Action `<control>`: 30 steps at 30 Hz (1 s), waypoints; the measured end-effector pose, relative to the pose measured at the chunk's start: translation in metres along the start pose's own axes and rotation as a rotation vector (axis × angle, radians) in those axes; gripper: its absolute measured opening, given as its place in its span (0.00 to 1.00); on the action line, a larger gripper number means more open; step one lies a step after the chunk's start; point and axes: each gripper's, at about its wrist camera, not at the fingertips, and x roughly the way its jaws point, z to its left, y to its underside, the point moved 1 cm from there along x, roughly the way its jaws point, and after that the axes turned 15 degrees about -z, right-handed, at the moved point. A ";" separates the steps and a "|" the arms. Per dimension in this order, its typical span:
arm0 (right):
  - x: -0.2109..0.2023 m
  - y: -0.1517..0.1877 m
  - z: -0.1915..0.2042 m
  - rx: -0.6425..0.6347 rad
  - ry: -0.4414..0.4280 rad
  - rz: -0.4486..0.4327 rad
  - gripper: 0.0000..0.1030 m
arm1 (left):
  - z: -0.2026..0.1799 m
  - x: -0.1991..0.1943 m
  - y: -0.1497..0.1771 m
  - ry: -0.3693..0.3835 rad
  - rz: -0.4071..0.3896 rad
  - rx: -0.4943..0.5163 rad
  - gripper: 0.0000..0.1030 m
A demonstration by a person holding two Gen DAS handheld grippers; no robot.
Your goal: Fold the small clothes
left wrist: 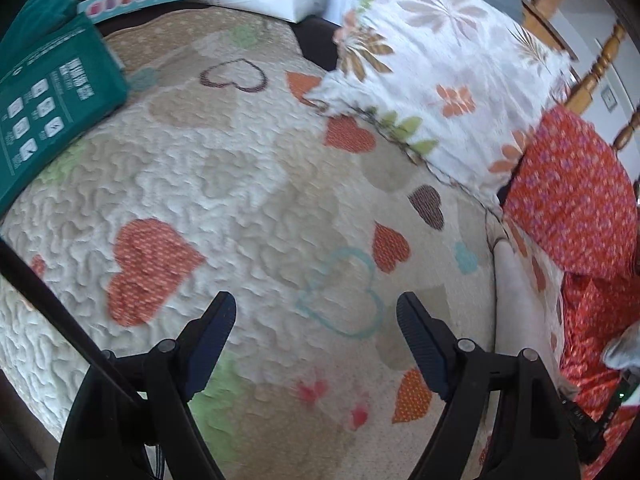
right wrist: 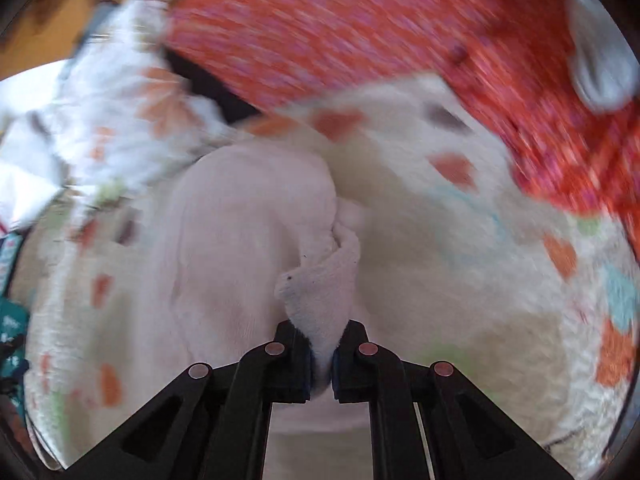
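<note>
While one right claw (right wrist: 322, 354) pinches one white garment (right wrist: 320, 292), one left claw (left wrist: 316, 320) gapes empty; one quilt (left wrist: 240, 184)

Left wrist view: camera sits behind the left gripper (left wrist: 316, 320), looks steeply down and forward along its fingers onto the heart-print quilt (left wrist: 248, 184), close above it; teal box (left wrist: 44, 108) at left edge, floral pillow (left wrist: 436, 72) and red dotted fabric (left wrist: 576, 196) at right. Right wrist view: camera behind the right gripper (right wrist: 322, 354), also angled down, nearer the surface, heavily motion-blurred. Shared: quilt (right wrist: 460, 264), pillow (right wrist: 116, 120), red fabric (right wrist: 360, 28).
</note>
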 end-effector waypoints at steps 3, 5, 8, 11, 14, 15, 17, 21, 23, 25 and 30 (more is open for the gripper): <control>0.012 0.014 -0.028 0.094 -0.049 0.061 0.07 | -0.029 0.006 0.014 0.029 0.022 0.048 0.79; 0.014 0.019 -0.026 0.089 -0.069 0.074 0.07 | -0.051 0.010 0.028 0.059 0.043 0.086 0.79; 0.009 0.026 -0.016 0.037 -0.094 0.088 0.07 | -0.084 0.016 0.048 0.109 0.076 0.152 0.79; 0.011 0.031 -0.016 -0.020 -0.089 0.095 0.07 | -0.119 0.018 0.071 0.161 0.106 0.226 0.79; 0.007 0.033 -0.019 -0.059 -0.072 0.104 0.10 | -0.148 0.021 0.089 0.206 0.127 0.286 0.79; 0.004 0.033 -0.022 -0.057 -0.062 0.111 0.14 | -0.158 0.021 0.095 0.221 0.133 0.306 0.79; -0.005 0.029 -0.030 -0.023 -0.059 0.114 0.17 | -0.174 0.024 0.103 0.246 0.142 0.334 0.79; -0.029 0.009 -0.040 0.030 -0.070 0.007 0.43 | -0.192 0.033 0.108 0.282 0.164 0.315 0.79; -0.030 -0.003 -0.041 0.042 -0.062 -0.049 0.62 | -0.197 0.041 0.106 0.289 0.172 0.282 0.79; -0.018 -0.014 -0.040 0.057 -0.070 -0.060 0.64 | -0.197 0.050 0.102 0.302 0.182 0.236 0.79; 0.043 -0.024 -0.039 0.109 -0.131 -0.001 0.66 | -0.202 0.082 0.100 0.370 0.255 0.158 0.80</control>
